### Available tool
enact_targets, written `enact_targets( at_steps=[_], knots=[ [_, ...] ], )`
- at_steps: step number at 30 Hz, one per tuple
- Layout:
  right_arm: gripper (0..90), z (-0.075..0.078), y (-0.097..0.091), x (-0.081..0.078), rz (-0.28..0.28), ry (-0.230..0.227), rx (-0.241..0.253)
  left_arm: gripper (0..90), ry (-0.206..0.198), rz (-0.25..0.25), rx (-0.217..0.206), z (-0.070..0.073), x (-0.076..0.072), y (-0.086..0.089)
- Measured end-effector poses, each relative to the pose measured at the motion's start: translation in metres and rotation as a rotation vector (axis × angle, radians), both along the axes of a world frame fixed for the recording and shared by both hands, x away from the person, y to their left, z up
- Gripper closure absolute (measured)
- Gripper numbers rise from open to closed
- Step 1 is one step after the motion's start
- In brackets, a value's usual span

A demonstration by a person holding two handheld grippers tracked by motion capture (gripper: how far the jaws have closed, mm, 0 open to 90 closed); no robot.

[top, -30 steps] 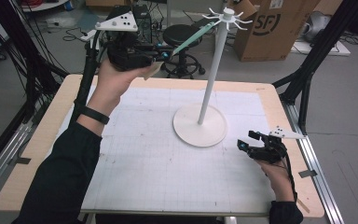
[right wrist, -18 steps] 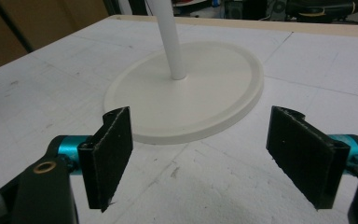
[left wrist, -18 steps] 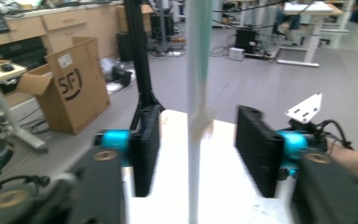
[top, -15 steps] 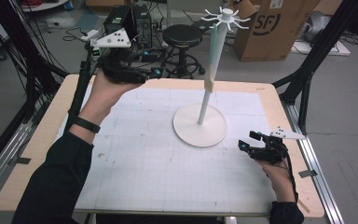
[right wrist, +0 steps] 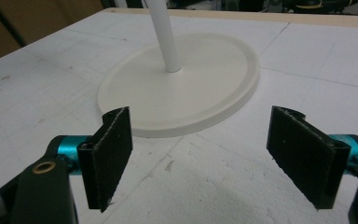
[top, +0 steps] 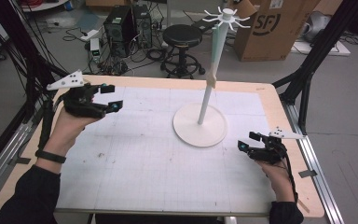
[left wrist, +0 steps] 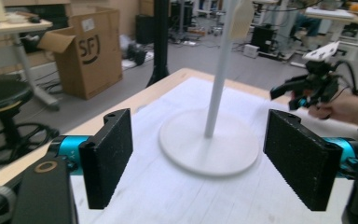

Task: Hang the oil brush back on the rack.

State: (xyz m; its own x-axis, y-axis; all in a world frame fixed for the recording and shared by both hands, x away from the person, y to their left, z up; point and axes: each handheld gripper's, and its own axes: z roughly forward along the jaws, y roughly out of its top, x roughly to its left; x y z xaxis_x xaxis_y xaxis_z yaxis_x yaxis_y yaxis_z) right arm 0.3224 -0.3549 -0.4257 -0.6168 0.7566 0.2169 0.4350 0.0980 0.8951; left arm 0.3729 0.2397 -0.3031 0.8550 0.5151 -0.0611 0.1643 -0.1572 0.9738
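Observation:
A white stand (top: 199, 125) with a round base and a thin pole rises from the middle of the table. Its top is a ring of hooks (top: 224, 16). A pale green strap (top: 216, 49) hangs from there down the pole, ending in a beige tag (top: 210, 80). My left gripper (top: 112, 97) hovers over the table's back left, far from the stand. Its jaws have just been opening and nothing is between them (left wrist: 205, 163). My right gripper (top: 248, 141) rests at the right edge near the base, open and empty (right wrist: 205, 158). It faces the base (right wrist: 182, 88).
The table carries a white gridded mat (top: 135, 158) with a wooden rim (top: 270, 93). Black frame posts (top: 307, 79) stand at the right and left corners. Behind the table are a stool (top: 182, 37), a cardboard box (top: 270, 28) and computer towers (top: 126, 23).
The left hand was up by the stand's top with the strap stretched from its jaws. It let go, and the strap now hangs along the pole. The hand dropped down and left. The right hand kept still.

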Motion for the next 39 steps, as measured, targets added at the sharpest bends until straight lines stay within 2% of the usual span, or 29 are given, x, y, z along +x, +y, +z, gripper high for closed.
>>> enact_targets(
  at_steps=[3,5,10,15,17,18,21,27,39],
  knots=[
    [21.5,0.0,0.0,0.0,-0.004,0.002,-0.001,21.8,0.004,0.022,0.025,-0.016,-0.009,0.015],
    [21.5,-0.001,0.001,0.0,-0.003,0.005,-0.005,21.2,0.007,0.032,0.026,-0.027,-0.015,0.025],
    [21.5,-0.002,0.001,0.001,-0.006,0.007,-0.012,19.2,0.01,0.058,0.049,-0.047,-0.024,0.04],
    [21.6,-0.003,0.001,0.001,-0.008,0.006,-0.009,17.9,0.019,0.075,0.055,-0.062,-0.03,0.045],
    [21.6,-0.003,0.001,0.0,-0.012,0.009,-0.007,17.7,0.032,0.086,0.076,-0.067,-0.031,0.045],
    [21.6,-0.003,0.001,0.0,-0.011,0.008,-0.008,17.6,0.023,0.093,0.066,-0.07,-0.032,0.046],
    [21.6,-0.003,0.0,-0.001,-0.01,0.004,-0.011,17.6,0.031,0.103,0.053,-0.077,-0.034,0.05],
    [21.6,-0.003,0.001,0.0,-0.011,0.007,-0.012,17.6,0.044,0.126,0.039,-0.088,-0.036,0.057],
    [21.6,-0.004,0.0,-0.001,-0.014,0.013,-0.008,17.5,0.042,0.13,0.068,-0.095,-0.037,0.055]
  ],
)
